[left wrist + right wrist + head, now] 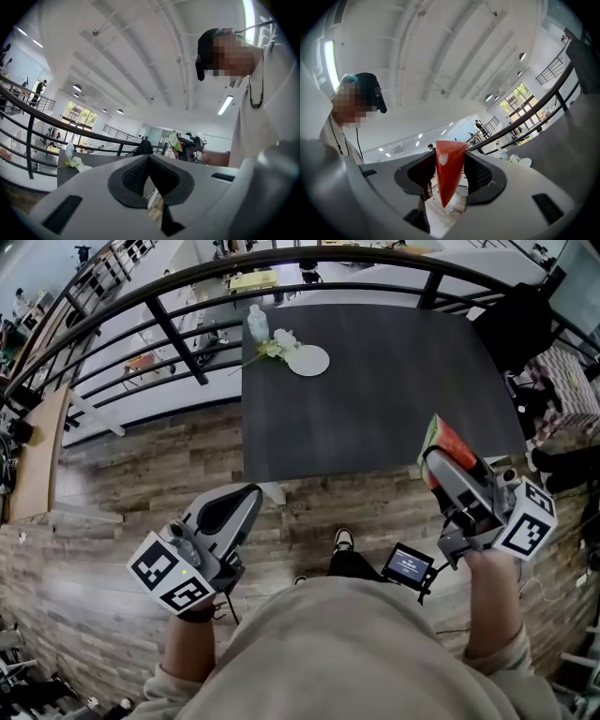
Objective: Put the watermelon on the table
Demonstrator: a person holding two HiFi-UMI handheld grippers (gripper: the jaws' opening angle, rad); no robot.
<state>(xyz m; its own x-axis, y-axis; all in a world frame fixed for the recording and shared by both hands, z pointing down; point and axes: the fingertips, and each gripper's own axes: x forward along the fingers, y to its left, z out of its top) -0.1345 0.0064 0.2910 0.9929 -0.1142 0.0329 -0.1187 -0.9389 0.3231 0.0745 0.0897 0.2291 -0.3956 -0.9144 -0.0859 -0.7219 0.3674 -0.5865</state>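
Red, pointed watermelon wedge (449,171)

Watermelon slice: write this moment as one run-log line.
right gripper: shut on watermelon slice | left gripper: shut, empty | table: slice not placed

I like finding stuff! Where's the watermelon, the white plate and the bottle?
watermelon (449,171), right gripper view, middle of its red flesh.
white plate (309,361), head view, centre of the plate.
bottle (257,322), head view, its clear body.
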